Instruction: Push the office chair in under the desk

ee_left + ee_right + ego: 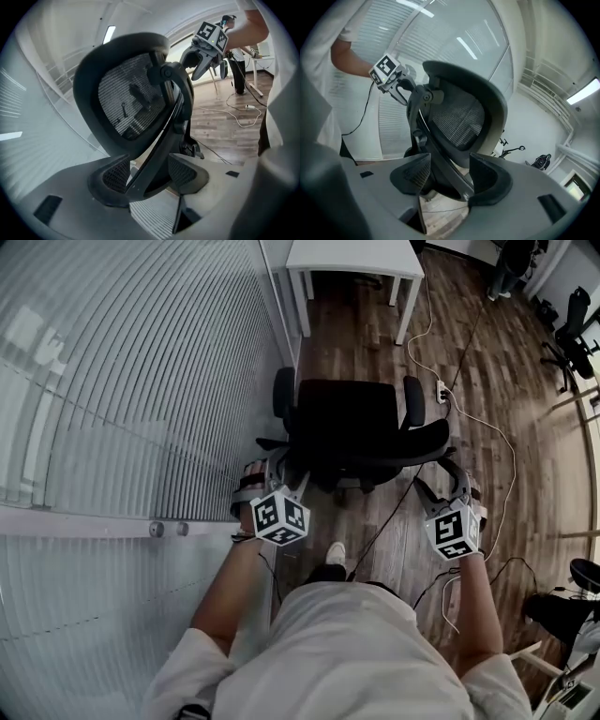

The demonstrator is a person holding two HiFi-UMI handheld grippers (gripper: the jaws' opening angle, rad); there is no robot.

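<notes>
Facing the desk: the office chair (356,423) stands on the wood floor (506,362) just short of the white desk (352,257), with its seat toward the desk and not under it. A slatted glass wall (122,381) runs along the chair's left side.
Cut off: the desk's far part runs off the top edge of the head view, so only a strip of its top and the near legs show.
Hidden: the seat and backrest cover most of the chair's base in the head view. The person's torso covers the floor nearest the camera.
Hard to make out: the dark shapes at the room's far right edge are too small to name.
Cable: a white cable (473,418) trails from beside the desk's right leg past the chair's right side.
Left gripper: the left gripper (272,465) sits at the backrest's left edge. In its own view the jaws are drawn partway in, clenched on the dark frame bar of the backrest (126,98), which lies between the pads (112,176).
Right gripper: the right gripper (448,479) sits at the backrest's right edge. Its jaws are likewise clenched on the frame bar, with mesh visible behind it.
Across the chair: each gripper view shows the other gripper on the opposite rim, the right gripper (194,63) in one and the left gripper (401,91) in the other.
</notes>
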